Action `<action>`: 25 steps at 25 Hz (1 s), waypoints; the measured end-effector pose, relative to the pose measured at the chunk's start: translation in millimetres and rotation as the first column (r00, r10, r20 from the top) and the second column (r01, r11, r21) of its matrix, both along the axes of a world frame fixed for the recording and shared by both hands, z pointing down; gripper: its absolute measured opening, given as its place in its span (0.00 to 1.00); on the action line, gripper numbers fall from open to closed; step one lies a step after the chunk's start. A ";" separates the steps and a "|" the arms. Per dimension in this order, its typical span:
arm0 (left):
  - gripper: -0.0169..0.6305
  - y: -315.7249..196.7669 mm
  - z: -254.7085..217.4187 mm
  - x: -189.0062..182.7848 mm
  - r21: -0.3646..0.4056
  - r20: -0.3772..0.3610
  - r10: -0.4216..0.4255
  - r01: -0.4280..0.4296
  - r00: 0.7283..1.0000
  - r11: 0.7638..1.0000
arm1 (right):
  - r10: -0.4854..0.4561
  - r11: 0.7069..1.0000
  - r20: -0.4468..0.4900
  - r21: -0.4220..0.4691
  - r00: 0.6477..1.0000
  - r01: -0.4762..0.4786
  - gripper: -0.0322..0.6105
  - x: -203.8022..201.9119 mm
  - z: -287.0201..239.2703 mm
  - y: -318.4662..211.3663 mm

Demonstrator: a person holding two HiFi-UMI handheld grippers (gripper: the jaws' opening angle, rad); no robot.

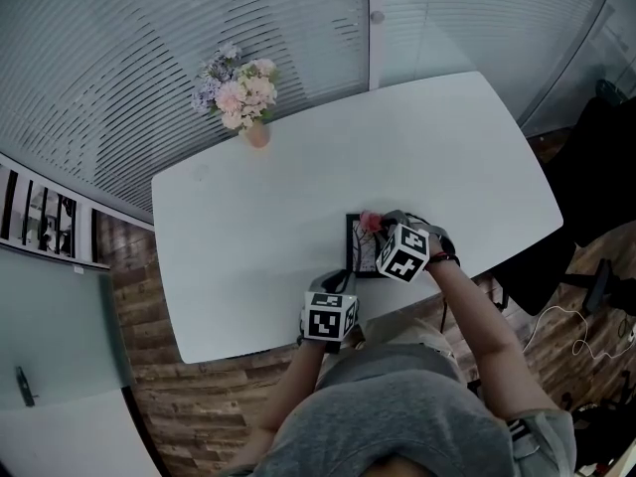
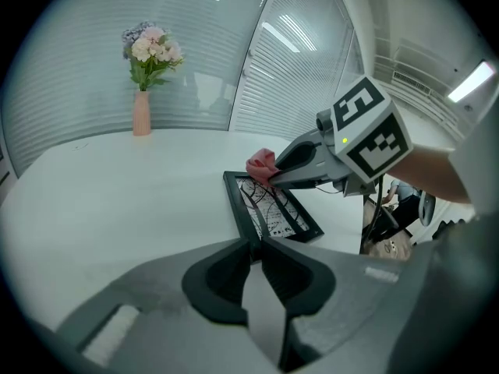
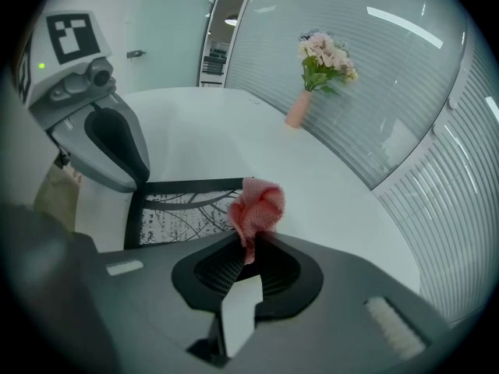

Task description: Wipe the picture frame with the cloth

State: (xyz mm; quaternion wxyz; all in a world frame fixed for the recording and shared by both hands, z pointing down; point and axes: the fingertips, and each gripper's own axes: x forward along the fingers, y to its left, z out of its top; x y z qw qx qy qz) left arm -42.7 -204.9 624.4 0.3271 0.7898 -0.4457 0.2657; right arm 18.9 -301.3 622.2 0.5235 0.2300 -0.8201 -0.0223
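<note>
Right gripper view: the right tool [image 3: 249, 245] pinches the pink cloth [image 3: 257, 207] at the picture frame [image 3: 181, 215], whose corner the left tool [image 2: 256, 245] clamps.

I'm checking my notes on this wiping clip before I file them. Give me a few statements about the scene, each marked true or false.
1. The right hand-held gripper is shut on the pink cloth. True.
2. The frame stands upright against the vase. False: it lies flat on the table near the person's edge, well apart from the vase.
3. The left hand-held gripper is shut on a corner of the frame. True.
4. The vase is empty. False: it holds flowers.
5. The cloth lies loose in the middle of the table. False: it is bunched in the right gripper's jaws, by the frame's far end.
</note>
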 end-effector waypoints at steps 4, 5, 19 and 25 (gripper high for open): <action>0.10 -0.1 0.2 -0.5 -0.001 -0.004 -0.002 0.002 1.000 1.000 | 0.000 1.000 -0.006 -0.003 1.000 0.000 0.11 -0.5 2.9 0.7; 0.10 -0.3 0.2 -0.7 0.000 -0.004 -0.003 0.003 1.000 1.000 | 0.000 1.000 -0.006 -0.005 1.000 0.000 0.11 -0.6 3.2 0.6; 0.10 -0.4 -0.2 -1.4 0.013 0.010 -0.017 0.017 1.000 1.000 | 0.013 1.000 0.000 -0.022 1.000 -0.013 0.11 5.6 3.9 14.4; 0.09 0.4 -1.0 -0.4 0.021 0.022 -0.018 0.018 1.000 1.000 | 0.013 1.000 0.005 -0.023 1.000 -0.013 0.11 8.0 3.0 24.8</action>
